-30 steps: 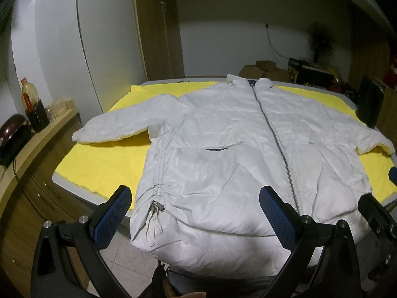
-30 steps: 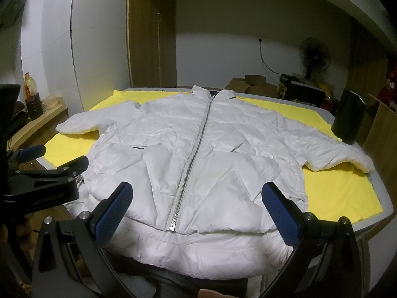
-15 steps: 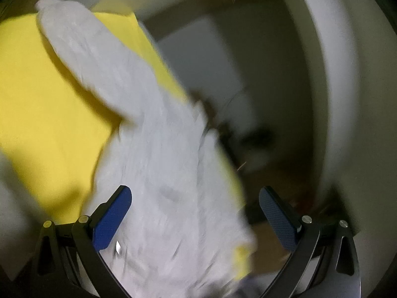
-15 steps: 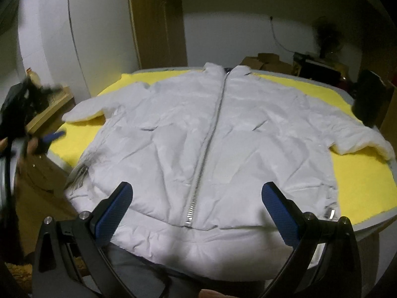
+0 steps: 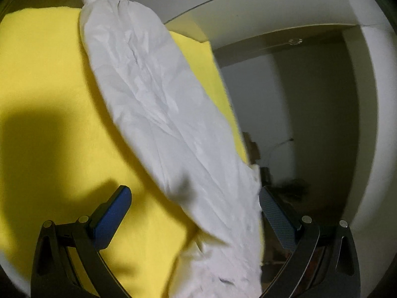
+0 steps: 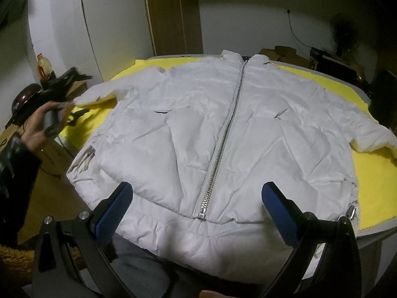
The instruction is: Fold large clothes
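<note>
A white padded jacket lay zipped (front up) on the yellow-covered counter ahead of the released right tool; the left tool, fingers spread, hovered over its sleeve.

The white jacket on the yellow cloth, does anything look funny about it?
A little. The white jacket lies flat and zipped, but its bottom edge hangs over the table's near side instead of resting on the yellow cloth.

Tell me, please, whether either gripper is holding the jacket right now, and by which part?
Neither. The left gripper is open over the jacket's sleeve; the right gripper is open above the hem of the white jacket.
</note>
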A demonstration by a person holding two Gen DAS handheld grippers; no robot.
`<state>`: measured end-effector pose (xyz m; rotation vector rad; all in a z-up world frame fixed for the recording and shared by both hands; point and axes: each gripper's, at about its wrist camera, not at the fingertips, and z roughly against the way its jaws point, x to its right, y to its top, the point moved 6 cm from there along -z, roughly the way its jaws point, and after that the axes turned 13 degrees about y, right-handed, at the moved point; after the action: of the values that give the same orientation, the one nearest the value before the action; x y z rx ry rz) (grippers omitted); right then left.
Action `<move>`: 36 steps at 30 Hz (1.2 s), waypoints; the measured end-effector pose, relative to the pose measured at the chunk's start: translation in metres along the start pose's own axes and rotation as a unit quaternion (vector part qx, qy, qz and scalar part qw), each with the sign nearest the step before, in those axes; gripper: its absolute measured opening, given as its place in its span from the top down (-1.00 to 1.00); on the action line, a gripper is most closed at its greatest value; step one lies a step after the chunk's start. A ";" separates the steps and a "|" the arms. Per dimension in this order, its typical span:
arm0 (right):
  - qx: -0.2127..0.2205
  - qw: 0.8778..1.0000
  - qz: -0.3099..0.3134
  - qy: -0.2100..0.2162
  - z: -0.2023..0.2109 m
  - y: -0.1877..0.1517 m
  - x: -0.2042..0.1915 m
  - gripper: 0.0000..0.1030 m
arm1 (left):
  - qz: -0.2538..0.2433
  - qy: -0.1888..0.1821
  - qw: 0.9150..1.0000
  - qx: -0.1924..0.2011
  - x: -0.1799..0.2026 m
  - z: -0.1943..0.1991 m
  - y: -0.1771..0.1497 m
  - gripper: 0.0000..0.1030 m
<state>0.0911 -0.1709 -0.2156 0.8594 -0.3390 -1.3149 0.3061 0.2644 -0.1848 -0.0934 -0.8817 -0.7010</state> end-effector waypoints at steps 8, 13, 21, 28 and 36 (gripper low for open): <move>-0.008 1.000 0.009 0.000 -0.007 -0.004 -0.001 -1.00 | 0.000 0.029 0.999 0.014 0.001 -0.025 0.037 -0.99; -0.023 1.000 0.012 0.007 -0.018 -0.007 -0.005 -1.00 | -0.007 0.035 0.999 0.033 -0.004 -0.022 0.053 -0.99; -0.057 0.997 0.057 0.012 -0.041 -0.004 -0.019 -1.00 | -0.041 0.031 0.998 0.033 -0.006 -0.036 0.076 -0.66; -0.007 0.990 0.134 -0.040 -0.056 0.100 -0.035 -1.00 | -0.055 0.023 0.997 0.054 -0.011 -0.032 0.095 0.75; -0.061 0.990 0.090 -0.087 -0.227 0.229 -0.020 -1.00 | -0.191 0.057 0.971 0.133 0.035 0.004 0.089 0.78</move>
<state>0.3975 -0.0691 -0.1970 0.5986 -0.4583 -1.2305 0.3718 0.3168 -0.1381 0.3611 -0.8841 -0.9282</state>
